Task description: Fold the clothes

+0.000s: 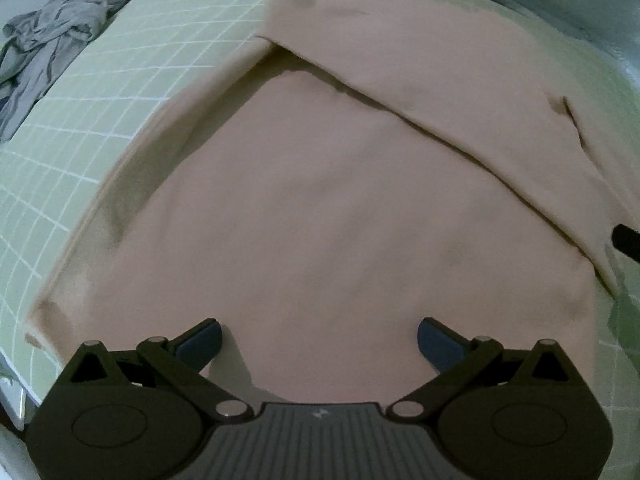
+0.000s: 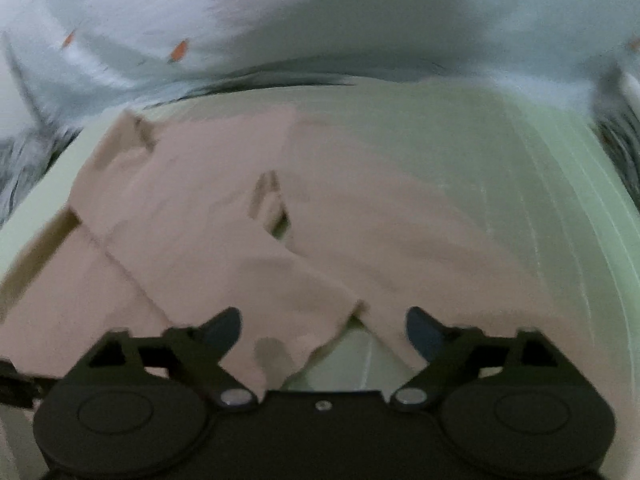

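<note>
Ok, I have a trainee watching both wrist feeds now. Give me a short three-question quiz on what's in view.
1. True or false: the left gripper is clamped shut on the peach-pink fabric garment.
2. Multiple choice: what lies on the pale green cutting mat with a white grid at its far left edge in the left wrist view? A) a crumpled grey cloth B) a wooden hanger C) a stack of folded towels
3. Fill in: in the right wrist view, the right gripper has its jaws ____ above a corner of the garment.

Key: 1 false, both jaws stand apart over the cloth; 2 A; 3 open.
</note>
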`<state>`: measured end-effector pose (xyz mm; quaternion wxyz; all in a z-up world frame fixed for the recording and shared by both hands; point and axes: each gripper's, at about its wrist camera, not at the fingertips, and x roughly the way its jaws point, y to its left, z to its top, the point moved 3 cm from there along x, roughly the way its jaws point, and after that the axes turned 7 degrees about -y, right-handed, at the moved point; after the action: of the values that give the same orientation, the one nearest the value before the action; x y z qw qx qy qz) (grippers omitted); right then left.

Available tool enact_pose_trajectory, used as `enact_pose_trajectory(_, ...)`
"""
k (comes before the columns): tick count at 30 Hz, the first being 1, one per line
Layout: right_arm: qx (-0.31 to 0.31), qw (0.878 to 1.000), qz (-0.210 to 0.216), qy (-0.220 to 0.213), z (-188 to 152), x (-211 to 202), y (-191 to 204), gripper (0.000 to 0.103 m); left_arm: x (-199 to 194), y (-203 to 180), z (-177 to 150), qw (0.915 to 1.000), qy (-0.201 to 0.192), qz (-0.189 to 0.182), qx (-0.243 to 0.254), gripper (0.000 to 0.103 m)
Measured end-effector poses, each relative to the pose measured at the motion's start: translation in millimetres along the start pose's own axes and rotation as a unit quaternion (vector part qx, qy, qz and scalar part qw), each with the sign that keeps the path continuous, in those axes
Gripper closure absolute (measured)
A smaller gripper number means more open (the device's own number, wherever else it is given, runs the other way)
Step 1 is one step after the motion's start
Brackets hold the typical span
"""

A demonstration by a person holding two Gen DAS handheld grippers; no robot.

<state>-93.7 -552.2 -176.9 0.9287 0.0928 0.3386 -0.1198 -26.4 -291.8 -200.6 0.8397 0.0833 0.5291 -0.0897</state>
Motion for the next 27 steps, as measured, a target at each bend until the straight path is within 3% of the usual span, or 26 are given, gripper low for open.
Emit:
enact_pose_trajectory(4, -0.039, 0.999, 0.001, -0.002, 1.1, 7.2, 11.6, 0.005, 0.6, 1.0, -1.8, 0.9999, -0.002, -0.003, -0.010, 0.000)
enact_pose_trajectory(13, -0.035, 0.999, 0.018, 0.008, 2.5, 12.6, 9.3, 0.014, -1.1, -0.6, -8.5, 0.9994, -0.018, 0.007, -0.029, 0.000)
enact_pose_trajectory(15, -0.030, 0.999, 0.019, 0.002, 1.4, 11.0, 5.8, 0.025, -1.7, -0.4, -10.4, 0.9992, -0.019, 0.010, -0.034, 0.000)
enact_pose_trajectory(16, -0.027, 0.999, 0.020, -0.003, 1.6, 9.6, 3.6, 0.038, -1.8, -0.5, -11.1, 0.9991, -0.019, 0.011, -0.035, 0.000)
enact_pose_trajectory(22, -0.027, 0.999, 0.027, -0.025, 2.9, 1.7, -7.8, 0.072, -0.3, 2.4, -6.0, 0.9990, -0.014, 0.014, -0.039, 0.000)
enact_pose_trajectory(24, -0.031, 0.998, 0.030, -0.034, 3.1, -1.2, -11.1, 0.096, -1.2, 1.7, -6.9, 0.9990, -0.013, 0.014, -0.040, 0.000)
enact_pose_trajectory(27, -0.046, 0.997, 0.035, -0.058, 4.8, -8.6, -13.8, 0.099, 0.3, 1.0, -5.2, 0.9989, -0.011, 0.014, -0.042, 0.000)
